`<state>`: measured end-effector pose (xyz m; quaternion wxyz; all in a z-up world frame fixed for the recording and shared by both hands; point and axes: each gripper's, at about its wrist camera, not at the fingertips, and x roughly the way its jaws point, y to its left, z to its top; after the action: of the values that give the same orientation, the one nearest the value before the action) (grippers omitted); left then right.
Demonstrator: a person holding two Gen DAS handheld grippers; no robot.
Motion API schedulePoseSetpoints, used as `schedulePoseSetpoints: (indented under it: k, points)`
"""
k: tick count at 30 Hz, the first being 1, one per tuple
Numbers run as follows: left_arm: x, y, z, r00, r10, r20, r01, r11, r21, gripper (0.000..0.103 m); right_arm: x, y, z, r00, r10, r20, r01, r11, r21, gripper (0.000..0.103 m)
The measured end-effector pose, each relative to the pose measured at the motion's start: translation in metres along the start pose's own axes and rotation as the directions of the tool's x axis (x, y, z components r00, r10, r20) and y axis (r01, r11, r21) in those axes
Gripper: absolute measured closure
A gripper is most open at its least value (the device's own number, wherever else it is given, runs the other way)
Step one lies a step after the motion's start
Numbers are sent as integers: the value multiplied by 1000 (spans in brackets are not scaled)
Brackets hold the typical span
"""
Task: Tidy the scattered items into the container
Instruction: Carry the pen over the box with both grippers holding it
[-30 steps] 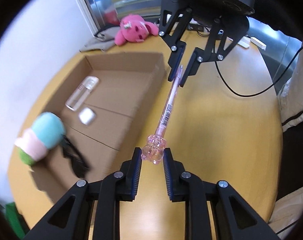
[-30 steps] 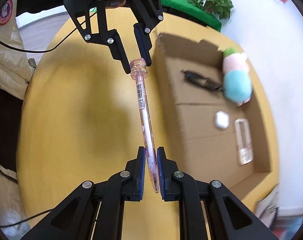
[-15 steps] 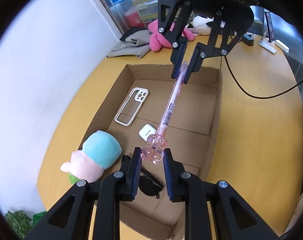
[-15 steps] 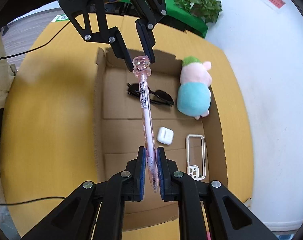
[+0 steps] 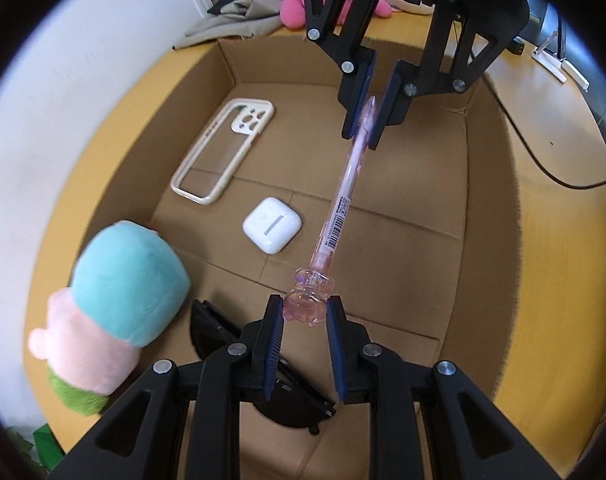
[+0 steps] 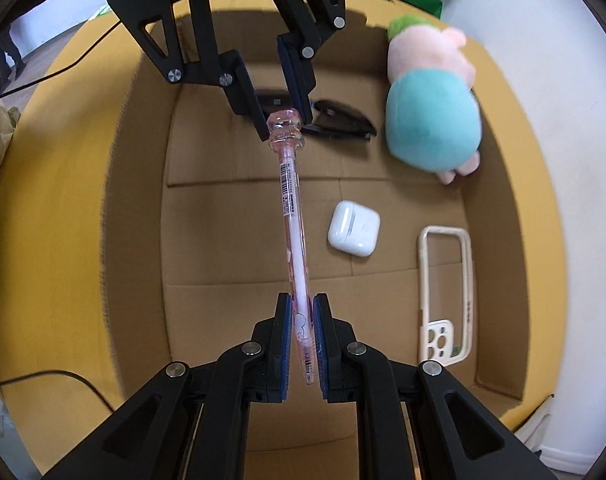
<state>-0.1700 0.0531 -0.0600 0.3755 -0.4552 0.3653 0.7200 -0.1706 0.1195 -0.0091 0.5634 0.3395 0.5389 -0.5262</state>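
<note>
Two grippers share one item between them, both pointing steeply down over the open cardboard box (image 5: 491,184).

Item held: pink pen (image 5: 341,216), transparent barrel with a barcode label, a chunky clear-pink ornament at one end. It hangs above the box floor, touching nothing inside.

Left gripper (image 5: 303,314): jaws drawn in on the ornament end, pads pressing on its two sides.

Right gripper (image 6: 303,320): jaws nearly together, clamped on the thin writing end of the barrel; the tip pokes out just beyond the pads.

Box contents, all lying on the bottom:
- white earbud case (image 5: 271,225), near the middle, beside the line of the pen
- cream phone case (image 5: 223,146), flat, camera cutout toward the far wall in the left wrist view
- plush toy (image 5: 115,308), teal body, pink head, green top, against a side wall
- black sunglasses (image 6: 343,124), folded, next to the plush toy, partly hidden under the left gripper

Surroundings: yellow round table (image 6: 51,208) under the box; a pink stuffed animal (image 5: 293,4) and a crumpled grey cloth (image 5: 231,20) beyond the box; a black cable (image 5: 551,172) across the tabletop.
</note>
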Motion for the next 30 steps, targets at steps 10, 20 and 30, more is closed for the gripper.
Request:
schedulePoseSetpoints:
  k: [10, 20, 30]
  points:
    - [39, 3, -5, 997, -30, -69, 30, 1000, -4, 83, 41, -7, -3, 999, 49, -22, -48, 999, 11, 92]
    - [53, 8, -12, 993, -61, -101, 59, 998, -17, 83, 57, -7, -4, 997, 73, -23, -72, 997, 23, 92]
    - [45, 8, -19, 994, -72, -85, 69, 997, -38, 82, 54, -6, -5, 997, 77, -11, -76, 996, 44, 92]
